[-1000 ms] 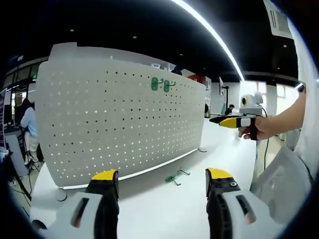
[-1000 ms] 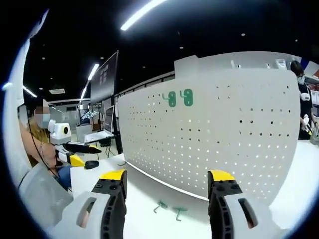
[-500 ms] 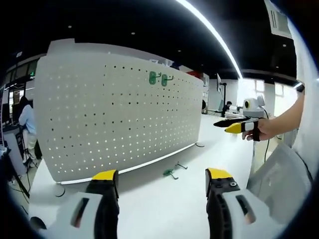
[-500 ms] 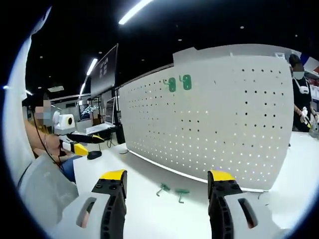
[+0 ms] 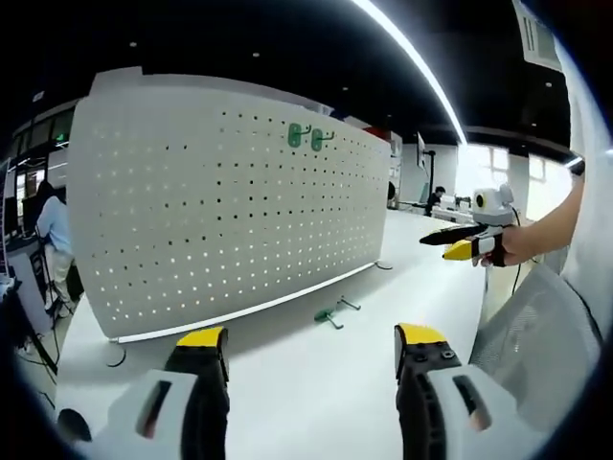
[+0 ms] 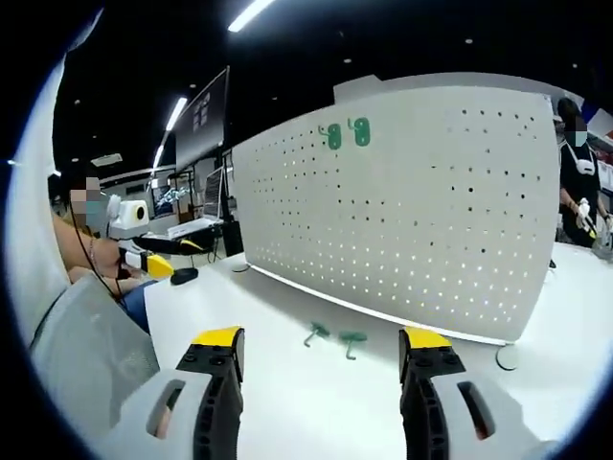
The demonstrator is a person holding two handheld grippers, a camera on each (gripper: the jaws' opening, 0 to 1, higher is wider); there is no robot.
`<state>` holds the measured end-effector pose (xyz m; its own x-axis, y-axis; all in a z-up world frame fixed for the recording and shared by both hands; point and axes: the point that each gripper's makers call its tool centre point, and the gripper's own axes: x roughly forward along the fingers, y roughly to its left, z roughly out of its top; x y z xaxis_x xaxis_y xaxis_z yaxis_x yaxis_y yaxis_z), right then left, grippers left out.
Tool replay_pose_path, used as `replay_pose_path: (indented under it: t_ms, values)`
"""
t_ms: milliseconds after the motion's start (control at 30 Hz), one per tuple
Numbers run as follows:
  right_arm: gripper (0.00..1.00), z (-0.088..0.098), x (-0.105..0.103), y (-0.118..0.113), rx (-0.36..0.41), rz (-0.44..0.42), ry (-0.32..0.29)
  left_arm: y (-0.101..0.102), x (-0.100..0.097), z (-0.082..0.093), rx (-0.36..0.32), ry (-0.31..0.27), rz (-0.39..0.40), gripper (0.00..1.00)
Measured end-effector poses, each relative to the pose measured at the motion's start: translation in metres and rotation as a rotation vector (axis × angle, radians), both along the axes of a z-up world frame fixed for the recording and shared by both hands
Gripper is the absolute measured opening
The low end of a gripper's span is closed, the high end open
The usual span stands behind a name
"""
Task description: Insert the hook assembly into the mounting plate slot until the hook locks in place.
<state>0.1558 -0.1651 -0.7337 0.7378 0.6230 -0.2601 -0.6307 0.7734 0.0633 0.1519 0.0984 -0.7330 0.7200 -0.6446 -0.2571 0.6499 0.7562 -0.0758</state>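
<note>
Lying ahead of left gripper (image 5: 311, 359), loose hooks (image 5: 330, 314)

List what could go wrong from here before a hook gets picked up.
1. The two loose green hooks lie close together on the white table; open jaws may nudge one while reaching for the other.
2. Two hooks already hang high on the pegboard; inserting beside them risks knocking them.

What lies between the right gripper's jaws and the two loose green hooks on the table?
In the right gripper view, bare white table runs from the open right gripper to the two green hooks, which lie before the pegboard.
</note>
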Motion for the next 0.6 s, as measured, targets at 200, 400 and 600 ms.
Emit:
replay_pose_path:
  t_ms: [200,400,600]
  values:
    - [0.64,-0.007,-0.005,-0.006,-0.014,-0.004,0.019,0.001,-0.002,-0.007,0.009,0.015,-0.006,0.72]
    - [0.64,-0.014,-0.012,-0.011,-0.024,-0.012,0.034,0.002,-0.004,-0.012,0.011,0.028,-0.005,0.72]
    - [0.64,-0.021,-0.018,-0.015,-0.031,-0.014,0.052,0.004,-0.006,-0.013,0.013,0.032,-0.003,0.71]
